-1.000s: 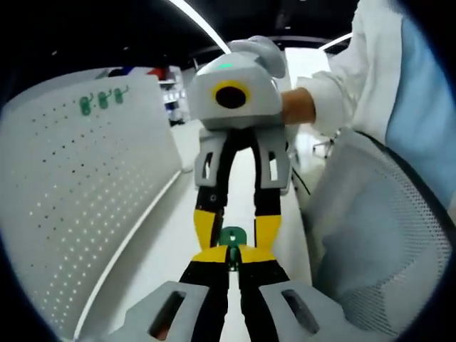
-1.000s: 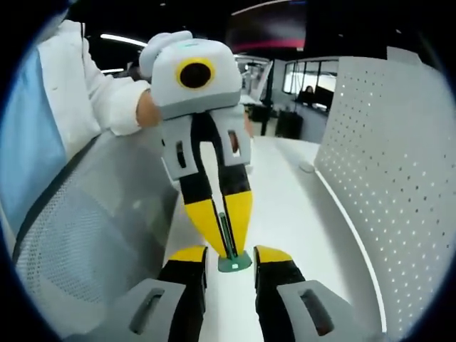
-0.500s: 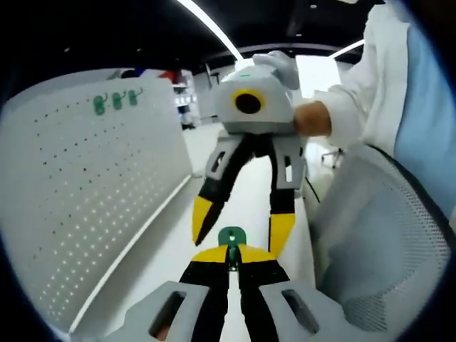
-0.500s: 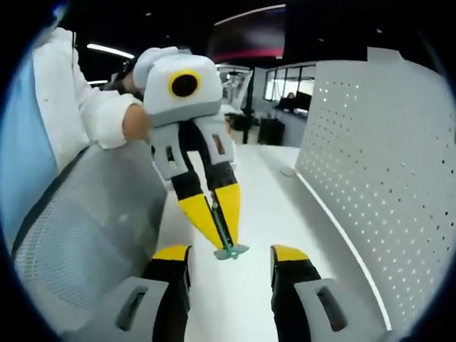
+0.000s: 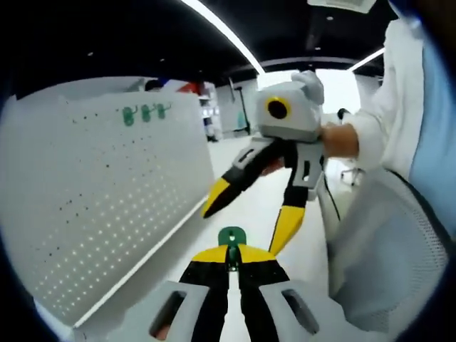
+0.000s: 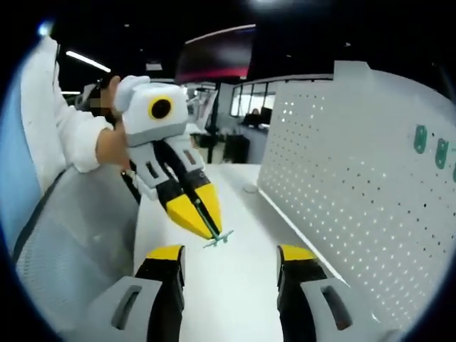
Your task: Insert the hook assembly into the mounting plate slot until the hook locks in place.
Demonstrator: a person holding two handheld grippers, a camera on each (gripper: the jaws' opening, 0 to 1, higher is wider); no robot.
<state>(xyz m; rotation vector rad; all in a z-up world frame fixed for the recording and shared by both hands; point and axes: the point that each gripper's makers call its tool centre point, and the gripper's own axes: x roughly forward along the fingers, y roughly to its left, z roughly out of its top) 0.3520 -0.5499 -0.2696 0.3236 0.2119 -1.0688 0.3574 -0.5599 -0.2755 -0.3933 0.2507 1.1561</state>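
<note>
Fingers of the right gripper [image 5: 251, 214], clamped on the hook 1 s ago, are now spread wide and drawn clear. The left gripper [image 6: 201, 214] alone grips the green hook [image 5: 230, 238], fingers clenched on its stem, above the white counter [image 6: 235, 285]. Handover appears complete. The hook stands well apart from the pegboard [image 6: 342, 178], where 3 green hooks [image 5: 145, 112] already hang near the top edge. Insertion is not yet begun.

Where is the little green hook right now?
The green hook is pinched at the tips of the left gripper, low in the left gripper view. The white pegboard stands to its left, and the open right gripper is just beyond.
</note>
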